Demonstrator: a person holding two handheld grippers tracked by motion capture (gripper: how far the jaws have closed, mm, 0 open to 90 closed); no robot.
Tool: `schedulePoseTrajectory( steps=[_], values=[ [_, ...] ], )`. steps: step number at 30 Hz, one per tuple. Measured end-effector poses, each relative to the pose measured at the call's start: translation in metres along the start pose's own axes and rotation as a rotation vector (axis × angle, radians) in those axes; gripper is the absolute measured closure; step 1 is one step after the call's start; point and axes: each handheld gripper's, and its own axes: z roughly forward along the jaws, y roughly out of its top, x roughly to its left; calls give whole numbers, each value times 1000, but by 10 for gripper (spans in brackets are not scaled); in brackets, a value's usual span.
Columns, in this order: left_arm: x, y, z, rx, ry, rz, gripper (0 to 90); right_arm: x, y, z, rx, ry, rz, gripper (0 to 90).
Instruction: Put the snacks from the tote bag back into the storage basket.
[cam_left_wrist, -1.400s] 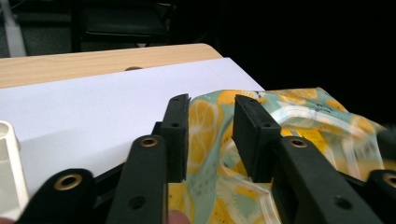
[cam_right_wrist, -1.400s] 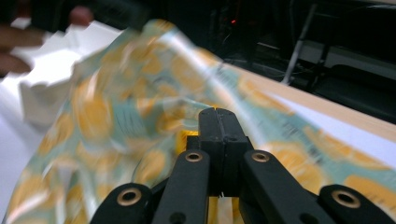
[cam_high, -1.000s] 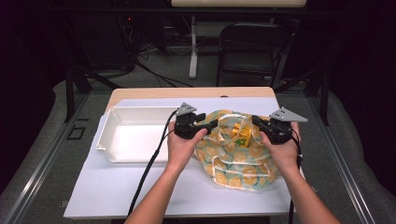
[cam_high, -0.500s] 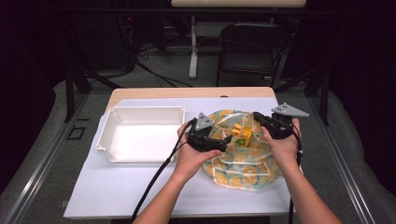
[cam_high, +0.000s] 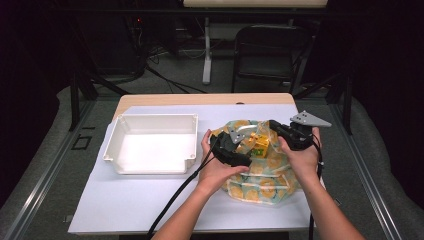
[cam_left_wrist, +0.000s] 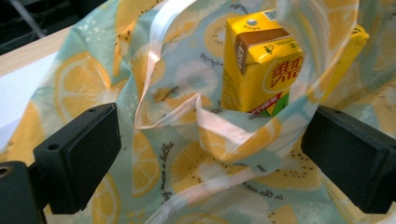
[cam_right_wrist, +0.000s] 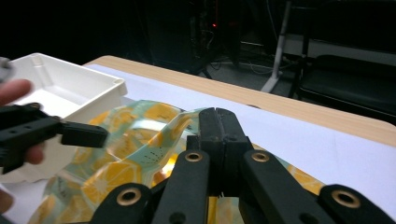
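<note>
My left hand-held gripper (cam_high: 239, 150) sits over the left part of the lemon-print bag (cam_high: 260, 177), which lies on the white sheet (cam_high: 150, 200) covering the table (cam_high: 200, 98), right of centre and just right of the white plastic tray (cam_high: 150, 142). Its jaws have just been opening and now stand wide apart. In the left gripper view the two black pads (cam_left_wrist: 88, 154) flank the bag's mouth w/ the rim folds and pale handle strap (cam_left_wrist: 154, 70) between them, but neither pad presses on the film, so nothing is gripped there.

Inside the open bag a yellow drink carton (cam_left_wrist: 261, 65) stands about upright, foil straw hole on top, brown band under it, red lettering on the front. In the high view the same carton (cam_high: 260, 145) shows through the mouth, between my two hands.

My right hand-held gripper (cam_high: 281, 131) is at the bag's far right edge, jaws together. In the right gripper view they meet flat w/ the bag's edge (cam_right_wrist: 187, 122) going in between them, so it's clamped on the bag, holding that side of the mouth up. The left gripper (cam_right_wrist: 79, 134) shows there too, at the left, in front of the tray (cam_right_wrist: 84, 84).

The tray's inside looks bare white. Bag and tray are near each other; can't tell if they touch.
</note>
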Motion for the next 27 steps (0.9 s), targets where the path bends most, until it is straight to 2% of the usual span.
schedulePoseTrajectory(
  steps=[1, 2, 3, 5, 8, 10, 15, 18, 20, 22, 23, 27],
  values=[
    [1, 0, 0, -3, -19, -2, 64, 1, 0, -1, -3, 5, -3, 900],
    [1, 0, 0, -5, -26, -7, 117, 3, 0, -1, -8, 13, -5, 900],
    [2, 0, 0, -2, -16, -5, 192, 4, 1, -2, -11, 20, -12, 900],
    [2, 0, -1, -21, -28, -7, 297, 6, 0, -2, -16, 26, -15, 900],
    [5, 2, -3, -19, -19, -9, 535, 6, -1, -4, -19, 33, -19, 900],
    [7, 2, -4, -18, -14, -29, 615, 6, -2, -4, -13, 37, -24, 900],
    [14, 4, -6, -2, -64, -47, 871, 7, -8, -7, 4, 40, -27, 900],
    [18, 5, -7, -2, -81, -68, 895, 8, -14, -10, 0, 39, -8, 900],
    [21, 7, -10, -21, -89, -86, 898, 6, -17, -11, 3, 51, 11, 857],
    [23, 10, -12, -31, -99, -103, 899, 4, -21, -13, 15, 62, 33, 768],
    [24, 12, -13, -36, -106, -118, 899, 3, -22, -13, 31, 63, 28, 737],
    [25, 18, -14, -58, -113, -139, 899, 3, -24, -19, 40, 69, 27, 483]
  ],
)
